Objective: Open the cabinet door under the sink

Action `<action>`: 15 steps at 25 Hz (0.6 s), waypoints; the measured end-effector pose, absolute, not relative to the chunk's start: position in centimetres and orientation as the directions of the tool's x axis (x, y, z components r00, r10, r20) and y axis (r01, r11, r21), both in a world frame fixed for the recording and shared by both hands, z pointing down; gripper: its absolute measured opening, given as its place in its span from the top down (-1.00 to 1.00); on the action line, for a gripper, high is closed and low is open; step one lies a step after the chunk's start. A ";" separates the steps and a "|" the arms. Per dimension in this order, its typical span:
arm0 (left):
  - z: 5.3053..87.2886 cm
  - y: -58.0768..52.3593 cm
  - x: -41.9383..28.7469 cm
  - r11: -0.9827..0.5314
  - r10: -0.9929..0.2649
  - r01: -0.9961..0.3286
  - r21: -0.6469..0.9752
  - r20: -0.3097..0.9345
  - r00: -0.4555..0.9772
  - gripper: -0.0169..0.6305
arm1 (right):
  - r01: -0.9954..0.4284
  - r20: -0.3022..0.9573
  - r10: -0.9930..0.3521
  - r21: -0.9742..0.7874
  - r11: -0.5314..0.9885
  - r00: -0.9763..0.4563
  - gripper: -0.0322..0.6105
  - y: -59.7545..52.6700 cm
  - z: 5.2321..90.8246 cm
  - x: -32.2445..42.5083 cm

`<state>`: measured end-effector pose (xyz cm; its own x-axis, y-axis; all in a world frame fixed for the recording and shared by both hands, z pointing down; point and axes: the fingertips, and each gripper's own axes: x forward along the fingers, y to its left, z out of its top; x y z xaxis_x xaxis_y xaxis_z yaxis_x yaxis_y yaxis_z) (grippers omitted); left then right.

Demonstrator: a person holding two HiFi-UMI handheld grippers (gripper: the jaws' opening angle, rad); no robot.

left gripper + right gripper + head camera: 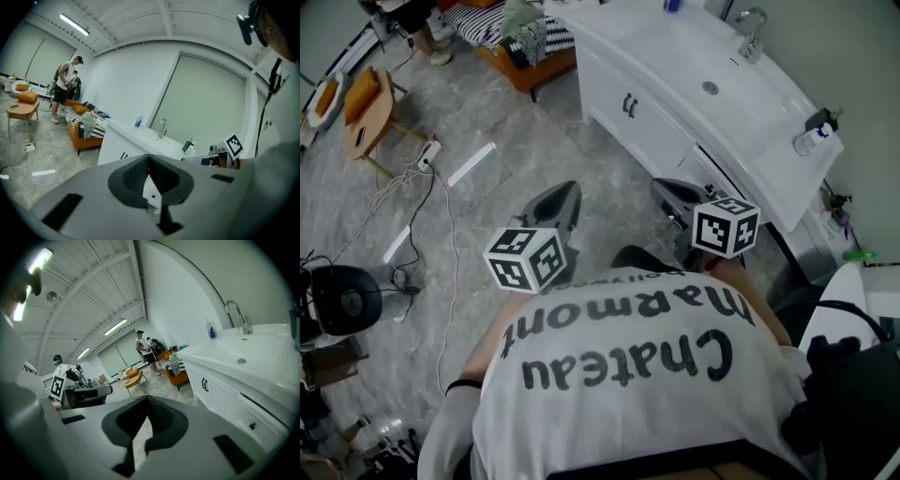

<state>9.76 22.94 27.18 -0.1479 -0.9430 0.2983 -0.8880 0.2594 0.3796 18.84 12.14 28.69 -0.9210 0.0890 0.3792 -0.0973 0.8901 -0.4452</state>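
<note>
Grey left gripper (564, 195) at frame centre and grey right gripper (672, 190) beside it, jaws closed on nothing. White cabinet door (609, 89) with dark handles (630, 105), shut, upper centre beneath white sink (750, 112), apart from both.

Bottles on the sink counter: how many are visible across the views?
2. One blue bottle stands at the far end of the counter, beyond the faucet. One clear bottle with a dark top sits at the near end. More may be hidden.
</note>
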 end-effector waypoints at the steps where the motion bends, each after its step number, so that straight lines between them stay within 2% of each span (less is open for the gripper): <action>1: 27.4 23.0 9.6 0.263 -0.941 -0.888 0.377 0.303 -0.151 0.92 | -0.102 0.382 0.087 -0.447 0.889 -0.920 0.88 11.9 28.9 18.7; 15: 29.2 18.7 1.1 0.316 -0.920 -0.870 0.378 0.345 -0.184 0.92 | -0.076 0.408 0.136 -0.462 0.884 -0.903 0.88 6.6 30.9 9.7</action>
<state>1.05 18.72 29.16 -0.1842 -0.9205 0.3447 -0.8703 0.3158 0.3780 9.65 6.64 30.93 -0.9031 0.1358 0.4075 -0.0757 0.8836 -0.4621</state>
